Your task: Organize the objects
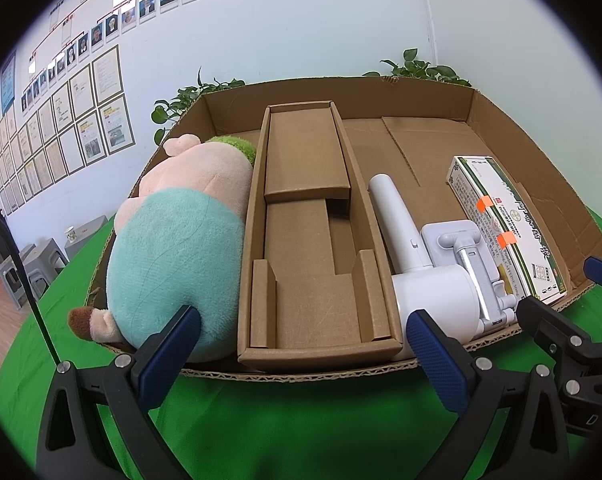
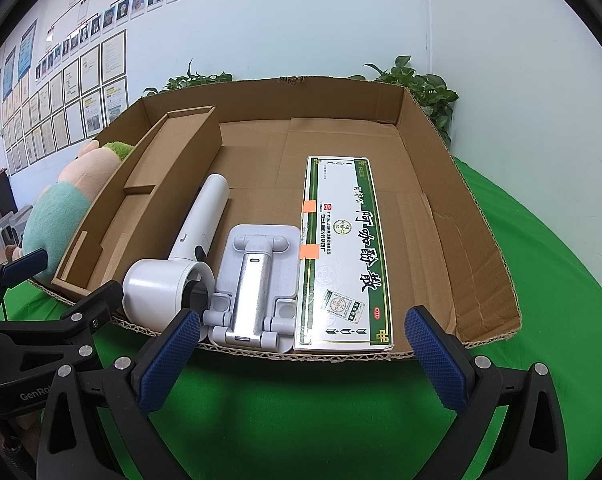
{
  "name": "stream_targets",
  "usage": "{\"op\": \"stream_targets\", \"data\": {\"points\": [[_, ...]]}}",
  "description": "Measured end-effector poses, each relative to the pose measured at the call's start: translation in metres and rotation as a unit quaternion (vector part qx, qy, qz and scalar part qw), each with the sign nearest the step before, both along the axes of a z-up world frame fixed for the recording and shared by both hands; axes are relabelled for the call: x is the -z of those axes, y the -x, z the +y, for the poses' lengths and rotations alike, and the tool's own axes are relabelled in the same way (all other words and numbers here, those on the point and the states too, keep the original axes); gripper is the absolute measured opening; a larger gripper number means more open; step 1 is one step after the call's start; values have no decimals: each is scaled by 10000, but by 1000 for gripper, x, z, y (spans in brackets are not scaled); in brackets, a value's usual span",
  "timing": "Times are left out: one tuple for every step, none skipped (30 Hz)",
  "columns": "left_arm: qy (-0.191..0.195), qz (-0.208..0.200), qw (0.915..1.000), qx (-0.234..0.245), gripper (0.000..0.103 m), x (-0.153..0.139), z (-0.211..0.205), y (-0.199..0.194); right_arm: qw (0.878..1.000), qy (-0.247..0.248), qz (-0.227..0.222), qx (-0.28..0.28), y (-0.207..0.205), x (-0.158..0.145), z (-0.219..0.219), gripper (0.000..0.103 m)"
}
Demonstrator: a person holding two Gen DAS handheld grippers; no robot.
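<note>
While both of my tools hang over the near edge of the tray, this is how things lie:

Left gripper (image 1: 303, 334): my fingers are spread wide and hold nothing, hovering just in front of the tray's near rim.
Right gripper (image 2: 303, 338): also spread wide and holding nothing, in front of the phone stand and medicine box.
Cardboard tray (image 2: 473, 216): a wide, shallow tray resting on the green cloth (image 2: 301, 408), with every item inside it.
Plush toy (image 1: 173, 256): lies along the tray's left side, pressed against the long carton; my left view shows its whole body, my right view only a sliver.
Long carton (image 1: 313, 304): open-topped, empty but for its own folded inserts.
White hair dryer (image 2: 181, 256): just right of the carton, barrel toward me.
Phone stand (image 2: 257, 280): folded flat between the dryer and the medicine box.
Medicine box (image 2: 341, 256): lying flat, fully shown in my right view; my left view shows it at an angle, and also my right tool (image 1: 573, 340) at the frame's edge.
</note>
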State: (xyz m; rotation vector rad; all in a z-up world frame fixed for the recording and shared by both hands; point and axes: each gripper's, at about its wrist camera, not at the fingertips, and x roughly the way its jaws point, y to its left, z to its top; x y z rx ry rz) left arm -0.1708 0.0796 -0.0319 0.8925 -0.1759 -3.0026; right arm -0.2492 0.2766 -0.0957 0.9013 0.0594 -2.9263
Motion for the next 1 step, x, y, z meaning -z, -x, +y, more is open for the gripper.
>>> {"op": "stream_targets", "data": {"points": [[4,-2,10000,-2,102,0,0,0,10000,0,0,1,0,0,0,103]]}}
